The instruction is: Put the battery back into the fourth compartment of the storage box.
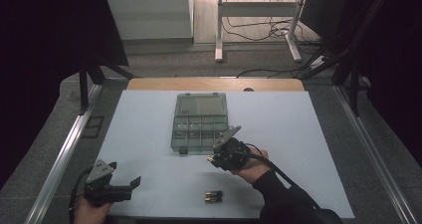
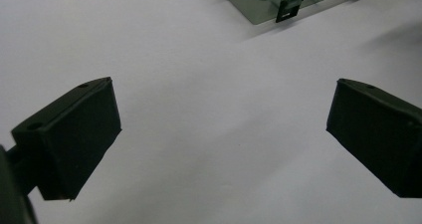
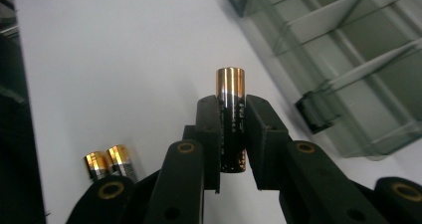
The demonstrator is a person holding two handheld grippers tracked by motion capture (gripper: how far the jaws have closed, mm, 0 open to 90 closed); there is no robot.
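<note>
Open compartment box [image 1: 200, 122], small bits inside; right gripper [image 3: 232, 129] clamping 1 battery [image 3: 231, 115], left gripper [image 2: 219, 134] wide.

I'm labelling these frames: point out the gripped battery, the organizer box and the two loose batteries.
gripped battery [image 3: 231, 119], right gripper view, black body.
organizer box [image 1: 200, 127], high view, divided tray.
two loose batteries [image 1: 213, 197], high view, middle of the pair.

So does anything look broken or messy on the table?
Nothing stands out. The clear organizer box lies open and square on the white mat, two batteries lie neatly side by side near the front edge, and the right gripper is clamped on a third battery. No spill or damage shows.
</note>
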